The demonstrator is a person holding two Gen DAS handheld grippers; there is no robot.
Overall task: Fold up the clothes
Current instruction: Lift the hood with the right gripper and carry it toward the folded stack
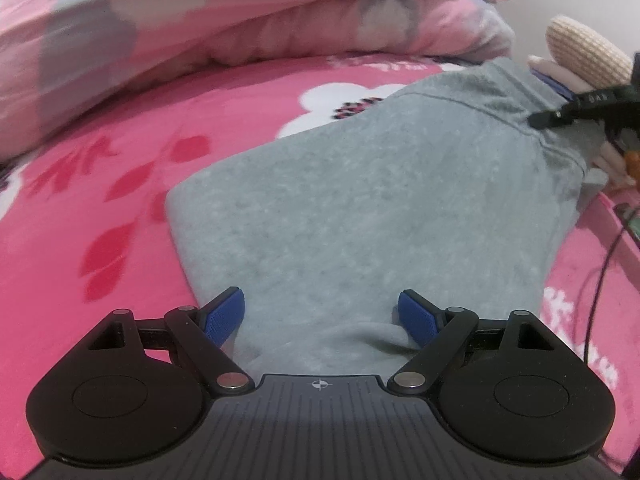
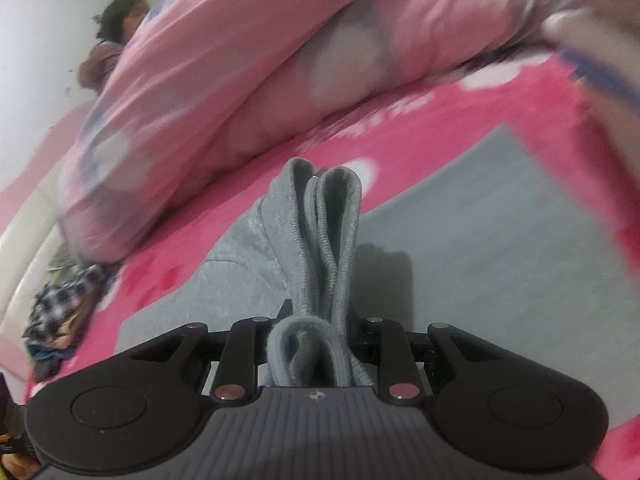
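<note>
The grey garment lies flat at centre frame — right gripper pinching its bunched hem, probably to fold it over — while left gripper hovers spread.

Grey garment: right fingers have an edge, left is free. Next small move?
Probably carry the pinched ribbed edge across the flat grey garment and lay it down. The right gripper holds it bunched and lifted; the left gripper is open, gripping nothing.

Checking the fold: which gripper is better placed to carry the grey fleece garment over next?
Right gripper: shut on the grey fleece garment's bunched edge. Left gripper is open, holding nothing.
</note>
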